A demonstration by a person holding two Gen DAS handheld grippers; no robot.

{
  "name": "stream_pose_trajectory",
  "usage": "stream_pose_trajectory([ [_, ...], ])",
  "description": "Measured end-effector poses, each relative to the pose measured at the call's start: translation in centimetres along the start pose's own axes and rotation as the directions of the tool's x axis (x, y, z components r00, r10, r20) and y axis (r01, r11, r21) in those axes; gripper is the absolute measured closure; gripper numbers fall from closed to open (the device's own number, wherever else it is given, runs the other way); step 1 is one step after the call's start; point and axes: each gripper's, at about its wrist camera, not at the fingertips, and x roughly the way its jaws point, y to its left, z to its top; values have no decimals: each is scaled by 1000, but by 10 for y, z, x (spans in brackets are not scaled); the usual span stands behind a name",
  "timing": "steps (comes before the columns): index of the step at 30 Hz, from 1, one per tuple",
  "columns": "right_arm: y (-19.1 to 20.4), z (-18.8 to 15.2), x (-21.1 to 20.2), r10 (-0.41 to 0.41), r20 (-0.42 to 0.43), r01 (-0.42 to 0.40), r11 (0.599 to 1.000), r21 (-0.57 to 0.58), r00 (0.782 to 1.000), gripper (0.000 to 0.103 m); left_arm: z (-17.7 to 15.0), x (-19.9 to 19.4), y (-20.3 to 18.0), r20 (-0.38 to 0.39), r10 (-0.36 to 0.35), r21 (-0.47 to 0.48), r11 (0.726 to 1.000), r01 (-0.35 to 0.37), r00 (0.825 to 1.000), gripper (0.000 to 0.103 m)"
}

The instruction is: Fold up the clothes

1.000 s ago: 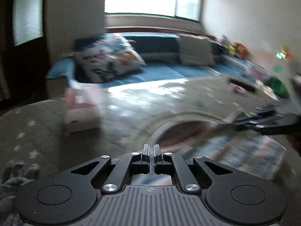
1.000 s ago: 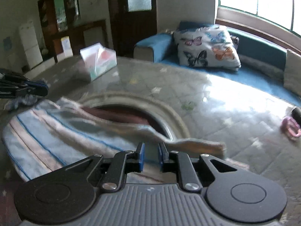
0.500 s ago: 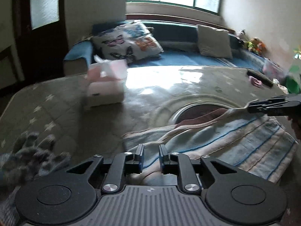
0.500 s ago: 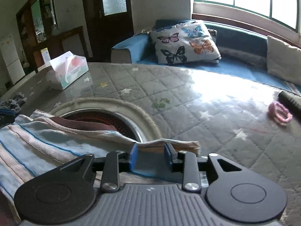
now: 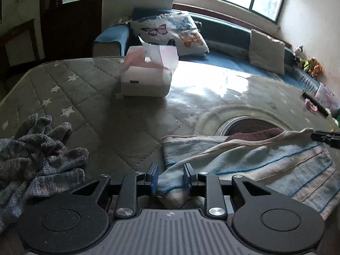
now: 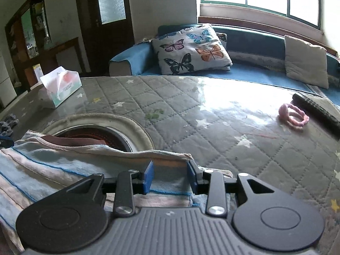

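A light blue striped cloth point(image 5: 255, 165) lies folded on the quilted table cover point(image 5: 89, 97), over part of a round opening. It also shows in the right wrist view point(image 6: 42, 170). My left gripper point(image 5: 169, 177) is open, its jaws apart around the cloth's near left corner. My right gripper point(image 6: 170, 175) is open too, its jaws apart around the cloth's right corner. The right gripper's tip shows at the far right of the left wrist view point(image 5: 325, 137).
A tissue box point(image 5: 148, 76) stands at the back of the table and also shows in the right wrist view point(image 6: 60, 86). Grey knit gloves point(image 5: 36, 155) lie at the left. A pink hair tie point(image 6: 293, 116) and a dark remote point(image 6: 314, 108) lie at the right. A sofa with a butterfly pillow point(image 6: 191, 48) is behind.
Both grippers were shut on the cloth a second ago and have opened. The cloth has been brought down and now lies flat on the table.
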Motion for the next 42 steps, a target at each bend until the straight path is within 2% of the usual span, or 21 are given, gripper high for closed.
stream_pose_trajectory([
  [4, -1, -2, -1, -5, 0, 5, 1000, -2, 1000, 68, 0, -6, 2, 8, -18, -20, 1000, 18, 1000, 75],
  [8, 2, -6, -5, 4, 0, -4, 1000, -10, 1000, 66, -1, -15, 15, 49, -64, -130, 989, 70, 997, 73],
  [9, 3, -7, -6, 6, -1, -6, 1000, -14, 1000, 62, -1, -15, 19, 49, -72, -167, 983, 79, 996, 73],
  [12, 8, -9, -10, 17, -1, -17, 999, -33, 1000, 60, -3, -14, 28, 34, -62, -232, 970, 68, 997, 73],
  [17, 24, -10, -20, 51, 5, -50, 996, -80, 999, 58, -9, -21, 37, 39, -46, -287, 956, 55, 998, 72],
  [28, 57, -11, -30, 115, 18, -110, 981, -161, 993, 52, -26, -19, 54, 21, -95, -480, 872, 94, 995, 72],
  [34, 64, -14, -31, 127, 12, -122, 975, -188, 992, 51, -27, -15, 54, 25, -110, -524, 845, 107, 994, 72],
  [38, 65, -16, -30, 131, 7, -127, 974, -185, 991, 51, -28, -8, 50, 9, -115, -528, 843, 102, 993, 72],
  [42, 66, -18, -30, 128, 4, -125, 973, -194, 992, 51, -26, -8, 47, 44, -114, -518, 847, 120, 992, 77],
])
